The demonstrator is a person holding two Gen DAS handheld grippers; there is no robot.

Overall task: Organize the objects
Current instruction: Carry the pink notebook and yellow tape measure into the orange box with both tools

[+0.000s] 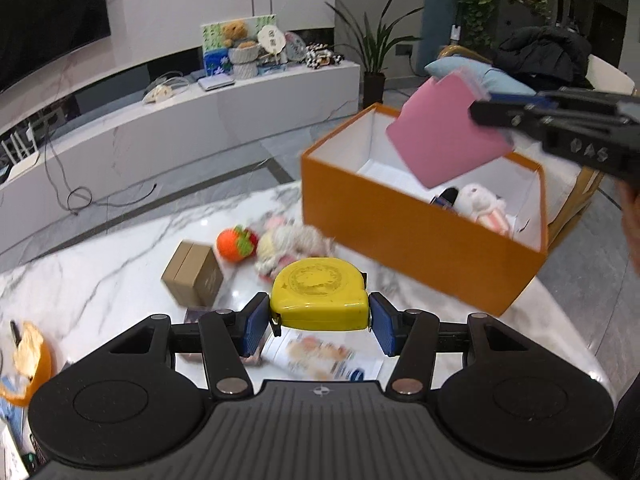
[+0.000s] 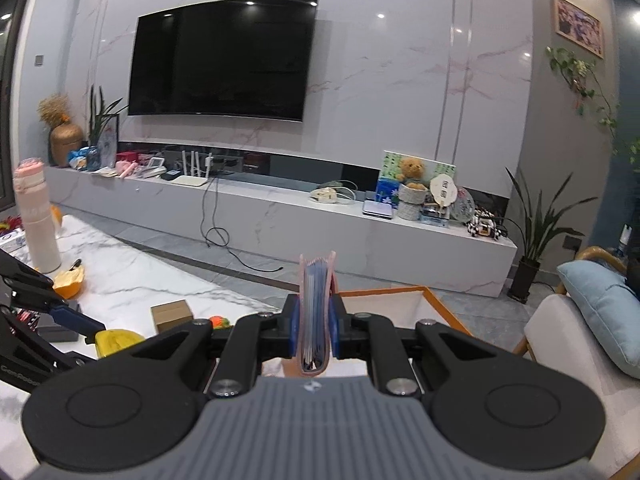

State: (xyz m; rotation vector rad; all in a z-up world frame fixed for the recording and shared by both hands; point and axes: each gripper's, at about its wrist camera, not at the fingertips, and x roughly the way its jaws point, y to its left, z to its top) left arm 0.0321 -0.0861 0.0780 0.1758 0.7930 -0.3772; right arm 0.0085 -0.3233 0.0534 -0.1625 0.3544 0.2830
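Pinching a round-cornered yellow plastic tape measure [image 1: 319,296] in the left gripper [image 1: 320,322]; squeezing a thin, flat pink booklet [image 2: 318,312] in the right gripper [image 2: 317,330], over the orange cardboard box [image 1: 420,240].

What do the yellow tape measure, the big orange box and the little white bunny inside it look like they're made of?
Yellow tape measure: likely hard plastic, with a smooth, slightly glossy shell and a moulded round emblem on top.
Orange box: seemingly stiff cardboard, matte orange outside, white inside, with thin straight walls.
White bunny: soft plush fabric, with a fuzzy surface and pinkish ears.
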